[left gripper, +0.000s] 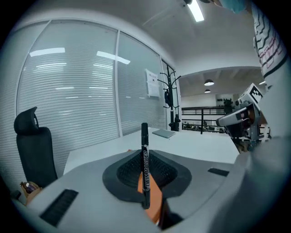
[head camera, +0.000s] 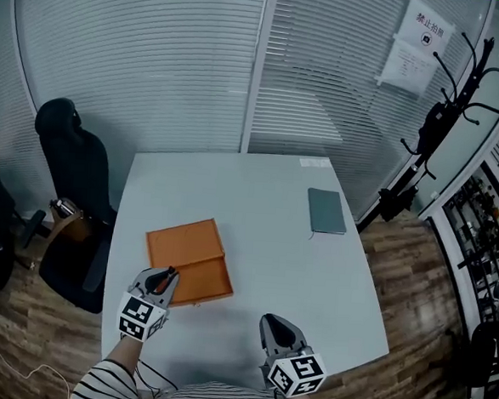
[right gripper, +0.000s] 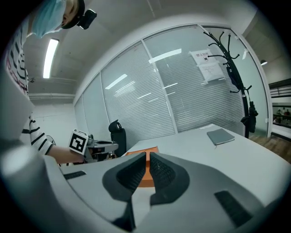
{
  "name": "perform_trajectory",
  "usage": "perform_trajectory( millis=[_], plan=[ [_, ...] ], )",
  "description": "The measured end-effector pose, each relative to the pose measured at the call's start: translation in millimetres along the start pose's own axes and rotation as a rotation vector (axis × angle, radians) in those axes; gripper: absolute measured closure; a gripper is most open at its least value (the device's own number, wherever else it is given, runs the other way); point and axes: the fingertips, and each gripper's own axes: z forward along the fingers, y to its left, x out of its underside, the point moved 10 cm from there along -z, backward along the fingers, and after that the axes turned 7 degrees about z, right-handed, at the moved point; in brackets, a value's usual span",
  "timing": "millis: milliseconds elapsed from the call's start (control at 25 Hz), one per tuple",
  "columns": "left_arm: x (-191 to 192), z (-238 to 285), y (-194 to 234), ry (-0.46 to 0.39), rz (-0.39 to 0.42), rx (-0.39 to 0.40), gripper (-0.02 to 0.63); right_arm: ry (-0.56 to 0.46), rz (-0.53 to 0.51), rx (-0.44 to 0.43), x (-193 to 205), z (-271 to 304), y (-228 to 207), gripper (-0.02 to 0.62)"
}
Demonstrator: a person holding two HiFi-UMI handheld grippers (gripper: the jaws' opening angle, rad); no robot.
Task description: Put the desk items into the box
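Note:
An open orange box [head camera: 189, 259] lies on the white table [head camera: 270, 264], left of centre. My left gripper [head camera: 164, 277] hovers at the box's near edge, shut on a black marker [left gripper: 144, 160] that stands upright between the jaws of that gripper [left gripper: 144, 175]. The orange box [left gripper: 153, 202] shows just below the marker. A grey notebook [head camera: 326, 211] lies at the far right of the table. My right gripper [head camera: 273, 324] is over the table's near edge, right of the box. Its jaws are shut with nothing in them [right gripper: 148, 166]; the box [right gripper: 144, 178] and notebook [right gripper: 220, 136] lie beyond.
A black office chair [head camera: 73, 192] stands off the table's left side. A coat stand [head camera: 434, 122] is at the back right. Glass walls with blinds [head camera: 242, 66] run behind the table. Wooden floor [head camera: 414, 283] lies to the right.

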Motion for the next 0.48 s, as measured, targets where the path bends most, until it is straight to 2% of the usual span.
perform_trajectory(
  millis=[360, 480],
  plan=[
    [21.4, 38.4, 7.6, 0.095, -0.004, 0.123, 0.554, -0.019, 0.013, 0.078, 6.1, -9.8, 9.6, 0.568],
    [26.4, 50.9, 8.6, 0.14, 0.017, 0.153, 0.554, -0.012, 0.02, 0.093, 9.5, -14.4, 10.3, 0.568]
  ],
)
